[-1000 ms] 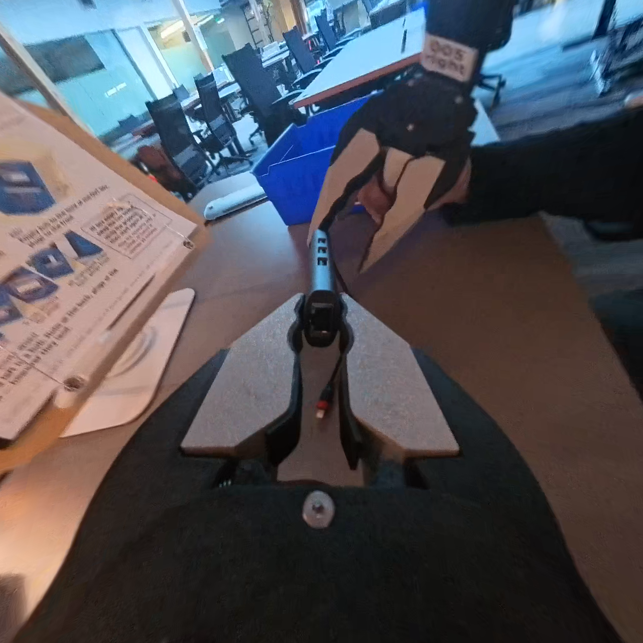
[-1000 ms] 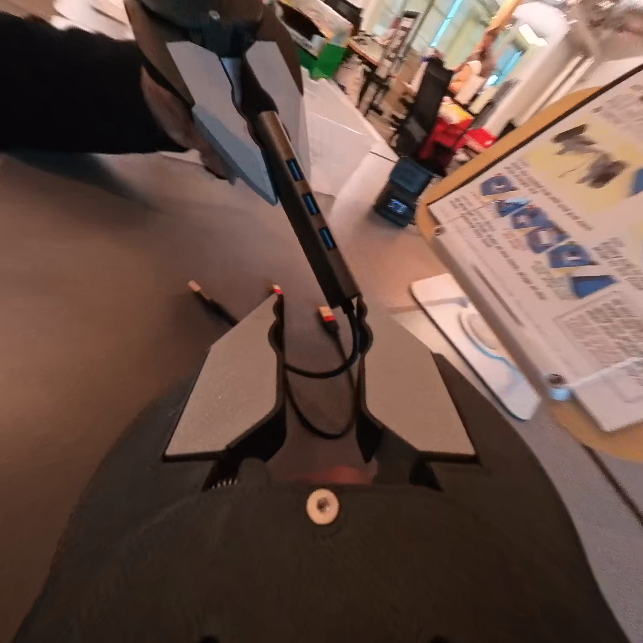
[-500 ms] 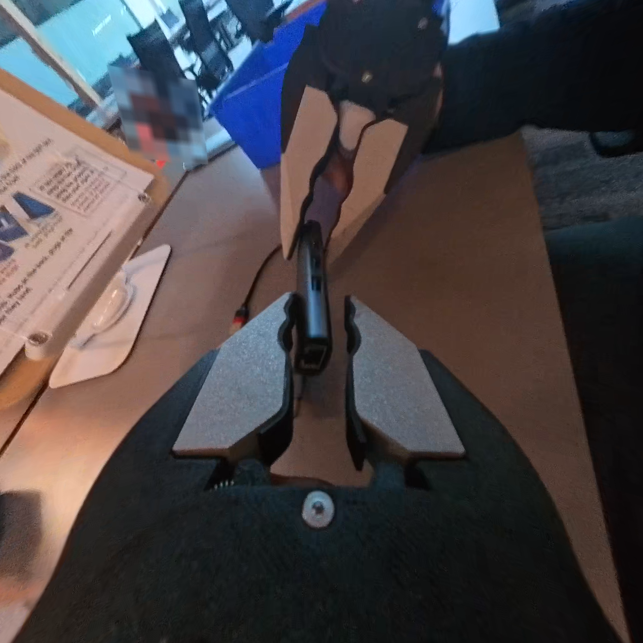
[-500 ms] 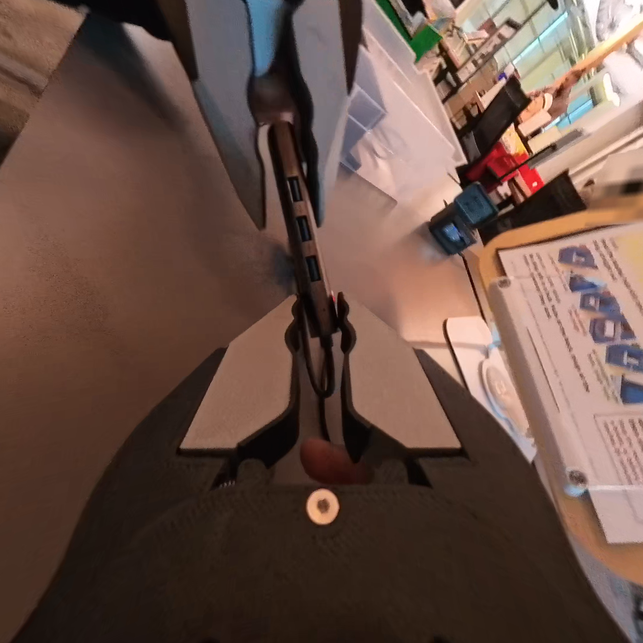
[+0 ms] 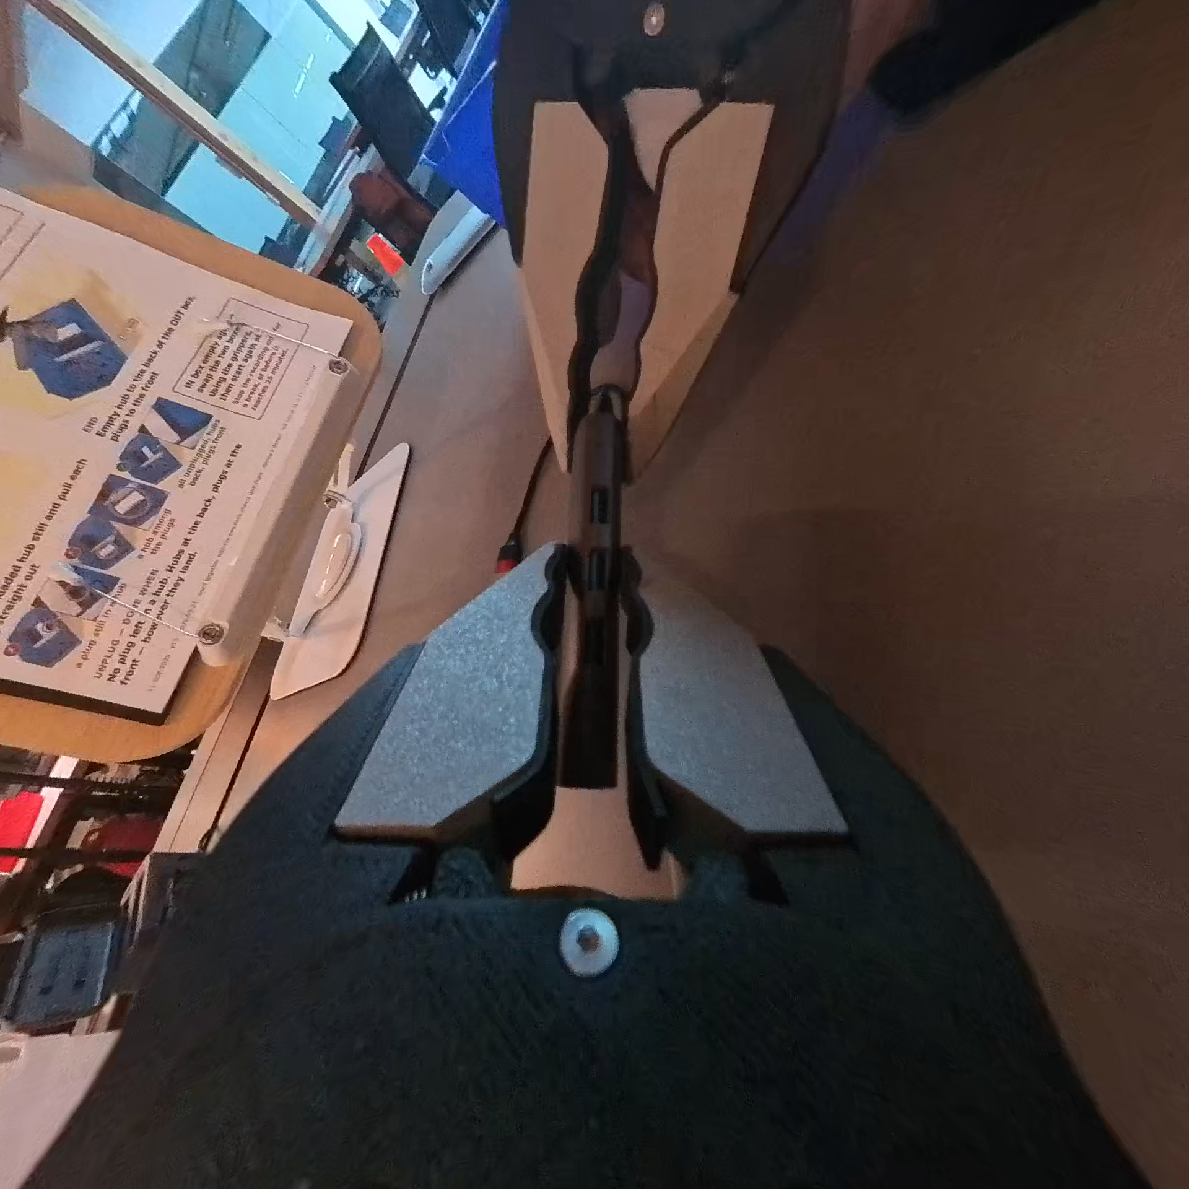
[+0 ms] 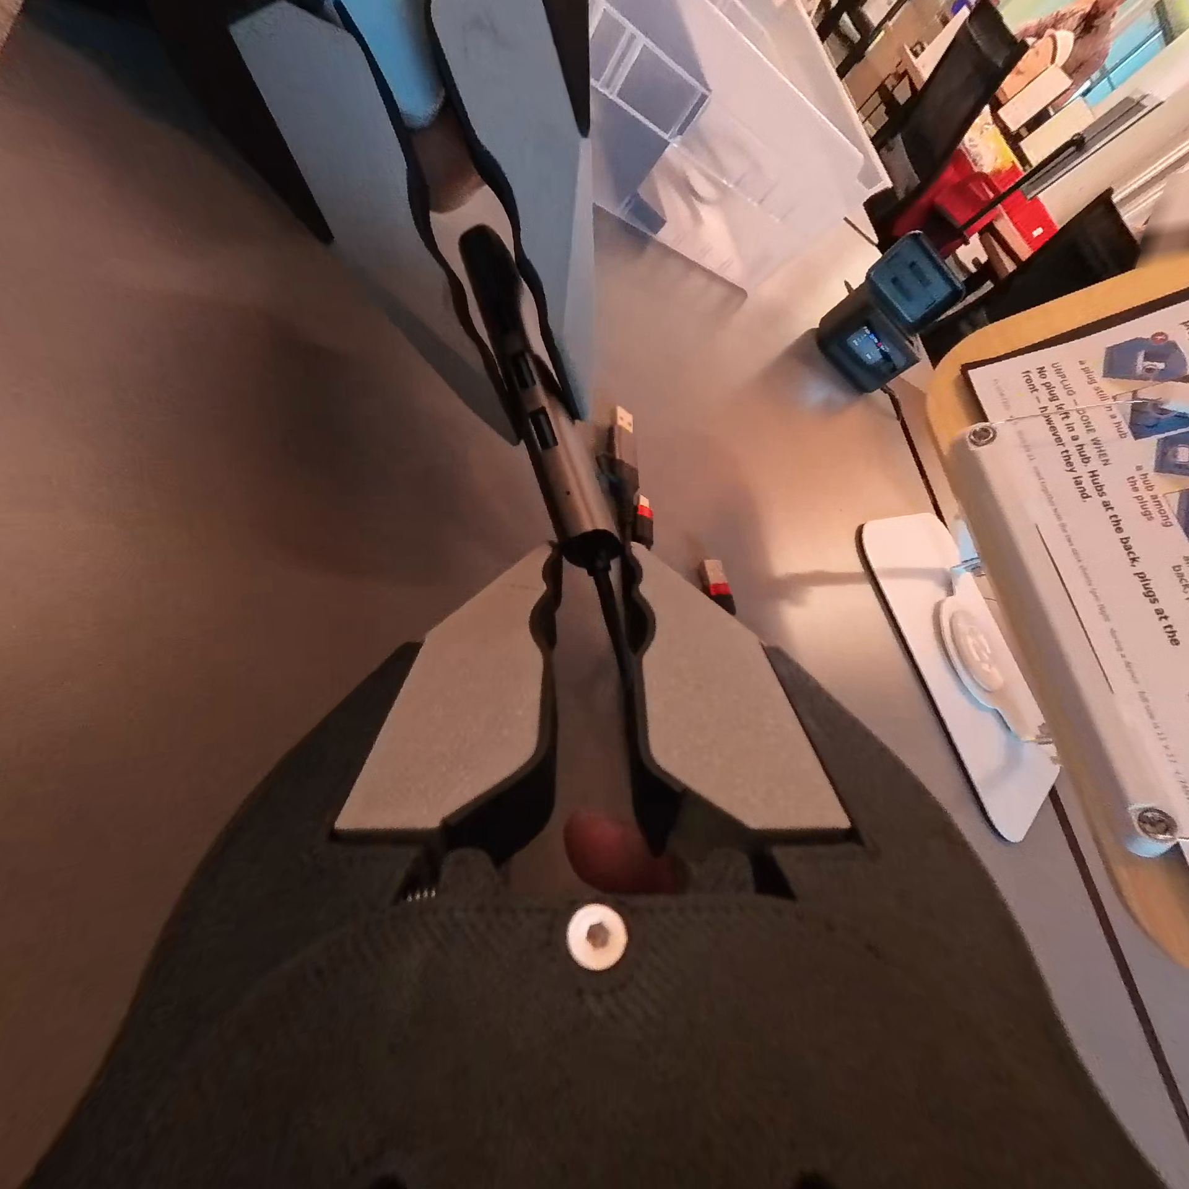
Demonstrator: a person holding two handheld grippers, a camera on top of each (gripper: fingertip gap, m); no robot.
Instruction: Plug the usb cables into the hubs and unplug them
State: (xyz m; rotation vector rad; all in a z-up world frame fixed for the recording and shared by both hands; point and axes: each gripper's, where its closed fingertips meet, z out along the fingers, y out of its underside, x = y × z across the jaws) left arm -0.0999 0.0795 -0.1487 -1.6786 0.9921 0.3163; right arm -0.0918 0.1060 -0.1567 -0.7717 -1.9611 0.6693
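Smooth brown table [image 5: 965, 450], slim grey metal hub [image 5: 595, 515] pinched endwise by both tongs, left [image 5: 592, 563], right [image 6: 589, 553].

The hub's [image 5: 595, 508] near end sits between the left gripper's [image 5: 592, 566] fingers; contact cannot be judged. Its far end is screened by the right gripper [image 5: 601, 444]. Cable [image 6: 614, 630] end hidden behind a finger. Board [image 5: 161, 489] cut off at the left edge.
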